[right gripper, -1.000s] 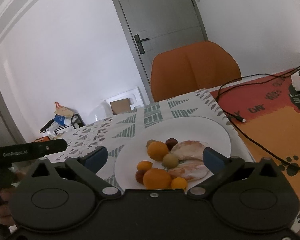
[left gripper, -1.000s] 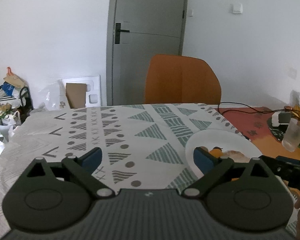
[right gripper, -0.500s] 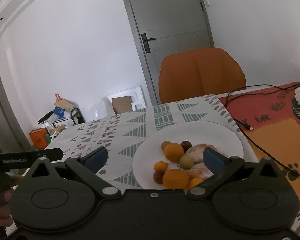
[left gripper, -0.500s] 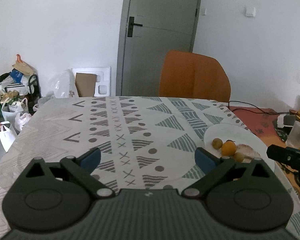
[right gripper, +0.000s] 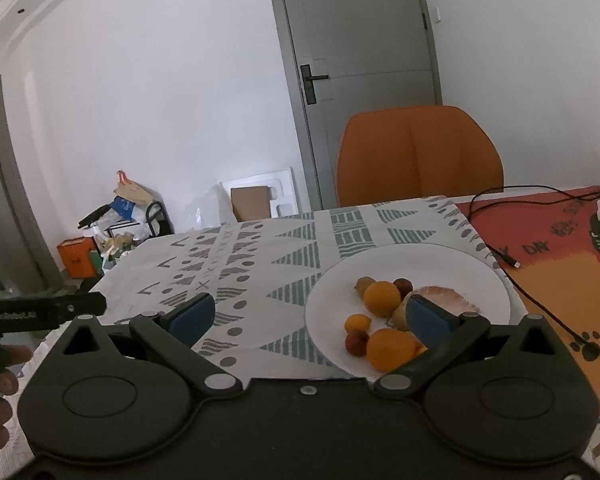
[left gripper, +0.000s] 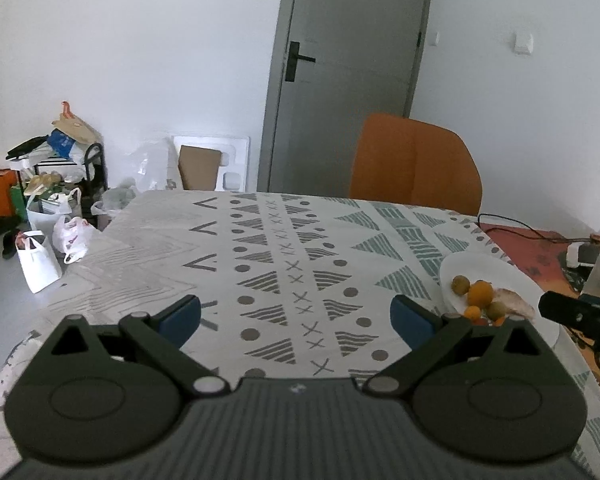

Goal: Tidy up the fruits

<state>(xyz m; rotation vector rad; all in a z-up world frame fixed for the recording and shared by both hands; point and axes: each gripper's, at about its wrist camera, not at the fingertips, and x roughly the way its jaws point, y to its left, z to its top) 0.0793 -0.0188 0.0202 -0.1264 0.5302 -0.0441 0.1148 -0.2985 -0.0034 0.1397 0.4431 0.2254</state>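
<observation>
A white plate (right gripper: pixel 472 268) on the patterned tablecloth holds several small fruits: two oranges (right gripper: pixel 382 299), a small orange fruit (right gripper: pixel 357 323), a reddish one (right gripper: pixel 356 342), a dark plum (right gripper: pixel 402 285), greenish ones and pale peach-like pieces (right gripper: pixel 446 296). My right gripper (right gripper: pixel 310 318) is open and empty, just short of the plate's near left rim. My left gripper (left gripper: pixel 296 316) is open and empty over the cloth, with the plate (left gripper: pixel 480 266) to its right.
An orange chair (right gripper: pixel 418 156) stands at the table's far edge before a grey door (left gripper: pixel 348 76). A red-orange mat with cables (right gripper: pixel 540 236) lies on the right. Bags and a cluttered rack (left gripper: pixel 48 200) stand at the left wall.
Both grippers have pulled back and swung left. The plate has shifted right in both views and more of the tablecloth shows. Both stay open and empty.
</observation>
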